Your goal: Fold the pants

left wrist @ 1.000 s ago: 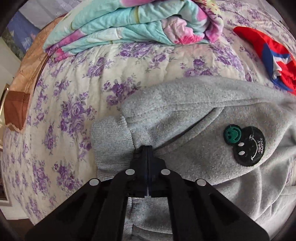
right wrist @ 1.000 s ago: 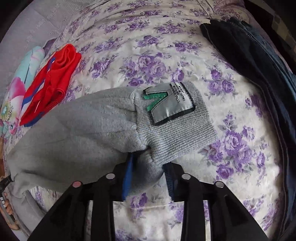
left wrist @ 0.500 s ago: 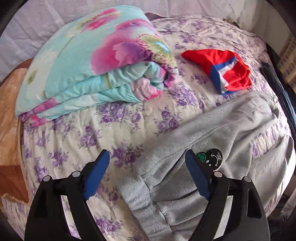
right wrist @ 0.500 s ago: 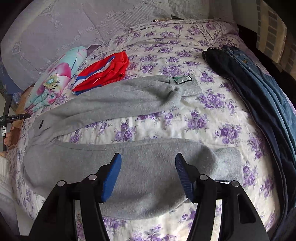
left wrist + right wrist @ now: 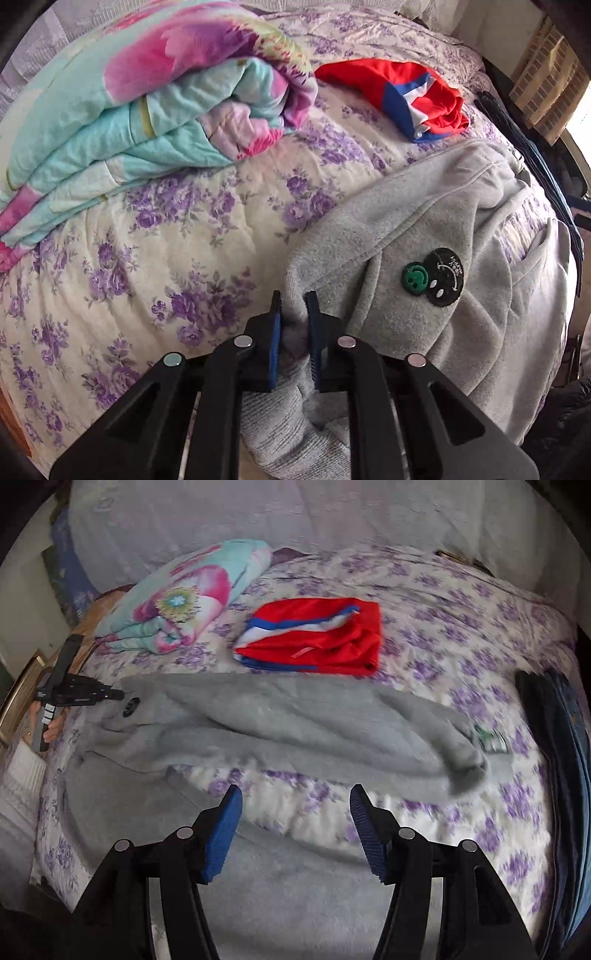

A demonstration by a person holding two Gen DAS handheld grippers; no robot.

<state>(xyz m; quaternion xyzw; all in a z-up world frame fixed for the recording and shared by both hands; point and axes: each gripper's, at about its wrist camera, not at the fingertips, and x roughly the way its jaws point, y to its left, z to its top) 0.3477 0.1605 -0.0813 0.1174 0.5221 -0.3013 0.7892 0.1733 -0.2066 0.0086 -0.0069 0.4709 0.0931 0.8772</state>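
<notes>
On the bed with the purple-flowered white quilt [image 5: 207,229], the grey fleece sweatpants [image 5: 424,325] lie spread out, one leg stretched across the middle and the other nearer the front edge. At the waist end, beside the round black-and-green smiley patch [image 5: 436,277], the left hand-held gripper [image 5: 294,325] is closing its blue-padded jaws on a bunched fold of grey fleece, which sits pinched between them. The right hand-held gripper [image 5: 295,830] hangs above the near leg with its jaws well apart and nothing between them. The step in hand looks like taking hold for the next fold. The next move probably calls for the right one to pinch the fabric too, so both can lift together.
</notes>
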